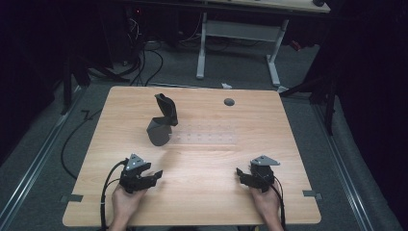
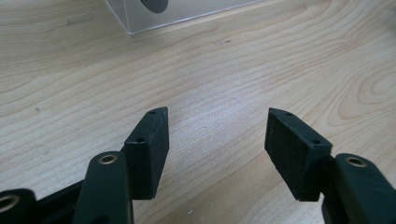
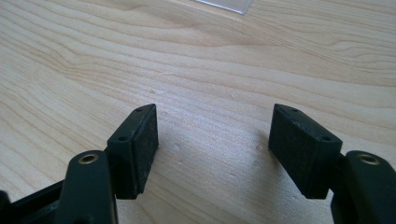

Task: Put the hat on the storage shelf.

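My left gripper (image 1: 153, 174), jaws wide and empty, rests lower left; the dark grey moulded plastic holder (image 1: 162, 121) stands upper centre-left on the pale wooden table (image 1: 202, 202), nearer it than my open right gripper (image 1: 239, 172).

high view: fixed above the near side, facing forward and down, far enough to take in the whole table (image 1: 202, 192) and floor beyond. left gripper view: riding low, close over the wood, looking along 2 black jaws toward a clear box (image 2: 177, 14). right gripper view: equally close. shared by all 3: the tabletop's light wood.
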A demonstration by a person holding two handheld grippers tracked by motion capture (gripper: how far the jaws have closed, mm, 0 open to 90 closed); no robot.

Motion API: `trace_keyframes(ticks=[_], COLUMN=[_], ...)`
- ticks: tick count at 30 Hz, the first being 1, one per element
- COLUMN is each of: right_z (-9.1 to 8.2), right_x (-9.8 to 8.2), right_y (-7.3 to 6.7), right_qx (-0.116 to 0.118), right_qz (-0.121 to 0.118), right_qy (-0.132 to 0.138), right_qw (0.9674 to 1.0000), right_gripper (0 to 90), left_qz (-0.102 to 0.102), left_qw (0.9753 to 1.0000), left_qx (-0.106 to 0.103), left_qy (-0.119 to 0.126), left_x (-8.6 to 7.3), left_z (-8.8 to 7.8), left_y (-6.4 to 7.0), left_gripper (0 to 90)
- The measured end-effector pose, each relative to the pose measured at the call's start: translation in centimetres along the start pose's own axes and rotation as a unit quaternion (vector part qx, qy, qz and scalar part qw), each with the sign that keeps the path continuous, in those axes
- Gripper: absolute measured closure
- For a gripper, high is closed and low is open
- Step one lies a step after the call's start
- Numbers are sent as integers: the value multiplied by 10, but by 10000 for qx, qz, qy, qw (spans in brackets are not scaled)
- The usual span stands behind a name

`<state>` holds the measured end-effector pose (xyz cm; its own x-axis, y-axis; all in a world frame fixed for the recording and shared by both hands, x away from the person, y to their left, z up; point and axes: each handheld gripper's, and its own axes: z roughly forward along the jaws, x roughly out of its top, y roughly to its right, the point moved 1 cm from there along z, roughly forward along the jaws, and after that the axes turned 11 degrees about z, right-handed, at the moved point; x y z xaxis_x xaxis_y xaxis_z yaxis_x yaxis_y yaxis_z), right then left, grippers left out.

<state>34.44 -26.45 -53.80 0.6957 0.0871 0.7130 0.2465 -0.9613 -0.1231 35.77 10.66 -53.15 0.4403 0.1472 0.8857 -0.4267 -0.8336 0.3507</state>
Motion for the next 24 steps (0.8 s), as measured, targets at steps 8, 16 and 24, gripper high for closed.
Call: trace_keyframes(ticks=[8, 16, 24], right_z=[0, 0, 0], right_x=[0, 0, 0], right_y=[0, 0, 0], right_qx=[1, 6, 6], right_qz=[11, 8, 7], right_qy=[-2, -3, -3], right_qw=[10000, 10000, 10000], right_gripper=[331, 330, 330], left_qz=[274, 438, 601], left_qw=[9996, 9989, 9979], left_qx=[75, 164, 205], left_qy=[-58, -48, -96], left_x=[-9, -15, -17], left_z=[10, 18, 20], left_y=[5, 6, 10], left_gripper=[393, 372, 334])
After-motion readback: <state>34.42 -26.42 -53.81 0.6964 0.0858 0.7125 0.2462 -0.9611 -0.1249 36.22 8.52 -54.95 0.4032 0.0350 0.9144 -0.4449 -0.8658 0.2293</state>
